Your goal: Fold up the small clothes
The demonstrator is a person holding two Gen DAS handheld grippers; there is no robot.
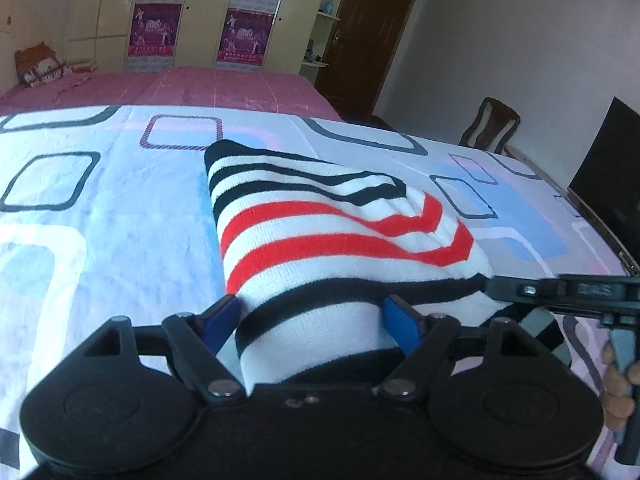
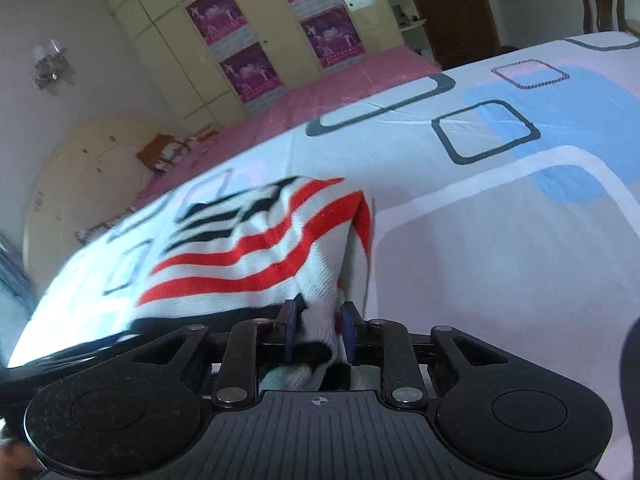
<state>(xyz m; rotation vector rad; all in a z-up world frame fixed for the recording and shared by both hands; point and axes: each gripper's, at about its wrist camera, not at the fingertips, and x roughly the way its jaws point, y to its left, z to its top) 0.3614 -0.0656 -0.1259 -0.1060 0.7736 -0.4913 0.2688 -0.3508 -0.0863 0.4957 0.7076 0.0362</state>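
Two tools: both are working one striped garment [image 1: 320,216] on a sheet-covered surface.
Patterned sheet [image 1: 100,200]: it is lying flat under everything, with a pink bed [image 1: 200,84] beyond.
Garment: knit, soft and light, it is draping and bunching; likely best taken by its near hem and corners.
Garment place: it is resting mid-sheet, its near edge lifted toward the tools.
Left tool [image 1: 316,322]: it is angling down with jaws standing wide, cloth lying between the blue pads [image 1: 400,324] without being squeezed.
Right tool [image 2: 320,334]: it is pointing down, jaws narrow and pinching the garment's near right corner.
Hand [image 1: 618,384]: it is gripping the right tool's handle.
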